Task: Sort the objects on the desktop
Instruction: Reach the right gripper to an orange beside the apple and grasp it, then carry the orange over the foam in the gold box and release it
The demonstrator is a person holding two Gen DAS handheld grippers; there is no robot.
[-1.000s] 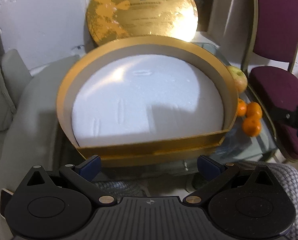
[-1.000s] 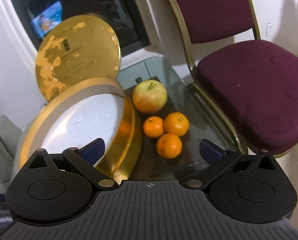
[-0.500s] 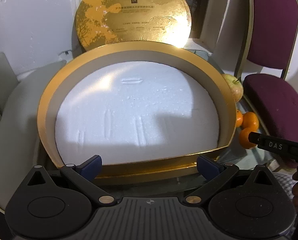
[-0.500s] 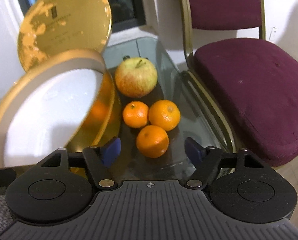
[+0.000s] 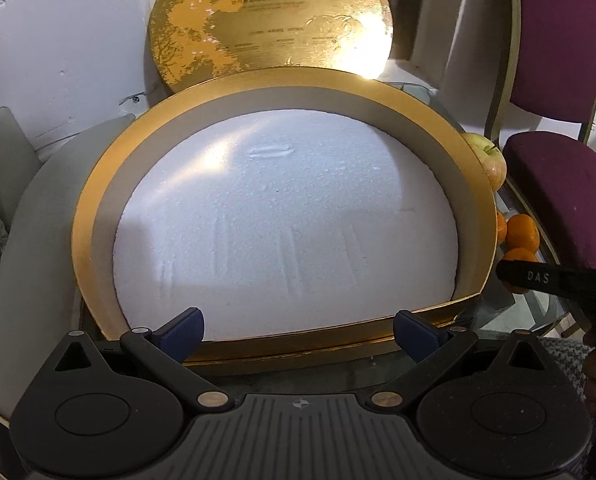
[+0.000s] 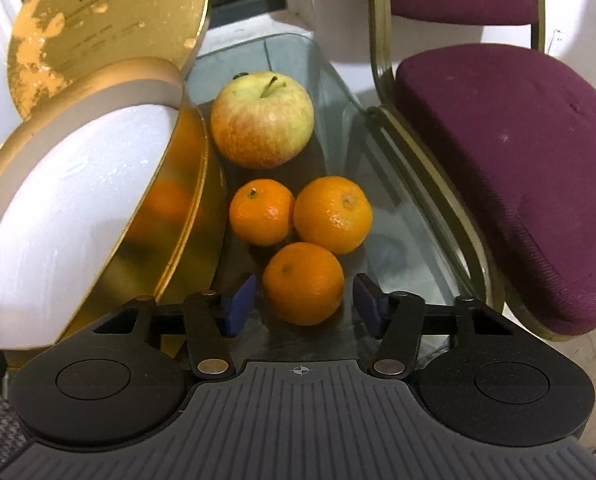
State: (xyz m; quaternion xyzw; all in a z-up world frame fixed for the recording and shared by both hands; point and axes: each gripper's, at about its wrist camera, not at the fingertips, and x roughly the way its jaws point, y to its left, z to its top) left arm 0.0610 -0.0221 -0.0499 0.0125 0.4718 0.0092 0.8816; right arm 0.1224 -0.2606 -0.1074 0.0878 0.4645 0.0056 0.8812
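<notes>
A round gold box (image 5: 474, 200) lined with white foam (image 5: 282, 220) stands tilted on the glass table; its gold lid (image 5: 270, 20) leans against the wall behind. My left gripper (image 5: 298, 330) hangs open over the box's near edge, holding nothing. Right of the box lie an apple (image 6: 262, 120) and three oranges. My right gripper (image 6: 303, 304) straddles the nearest orange (image 6: 303, 284). Its jaws have just been closing, and a thin gap still shows between each blue pad and the peel. The other two oranges (image 6: 262, 212) (image 6: 332, 214) touch each other just beyond.
A maroon chair (image 6: 498, 160) with a gold frame stands against the glass table's (image 6: 338, 92) right edge. A grey cushion (image 5: 38, 240) curves round the box on the left. The right gripper's black body (image 5: 558, 280) reaches into the left wrist view.
My right gripper came down and forward onto the oranges and its jaws narrowed from wide to just around the nearest one. The left gripper edged closer to the box, still open.
</notes>
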